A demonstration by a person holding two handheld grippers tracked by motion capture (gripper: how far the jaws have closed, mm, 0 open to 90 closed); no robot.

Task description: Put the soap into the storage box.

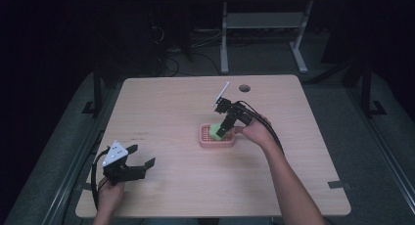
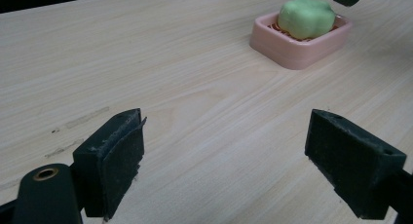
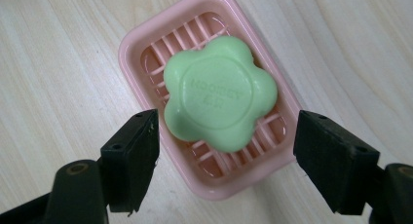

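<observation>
A green flower-shaped soap (image 3: 220,101) is seen lying in the pink soap dish (image 3: 134,48) near the middle of the table (image 1: 161,112). The right gripper (image 3: 224,160) is held just above it, jaws spread wide, grasping nothing. The left gripper (image 2: 224,160) is kept well apart, also spread and empty. It is judged that either the soap is just placed, or the pickup is not yet begun.

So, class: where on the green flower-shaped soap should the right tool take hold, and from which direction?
Come from above. The green flower-shaped soap lies flat on the slatted pink plastic dish, whose raised rim probably blocks a low sideways approach. Grip across two opposite edges, ideally at the notches between lobes, where flat pads would likely seat better than on rounded lobes. The right tool, open, already straddles it.
</observation>
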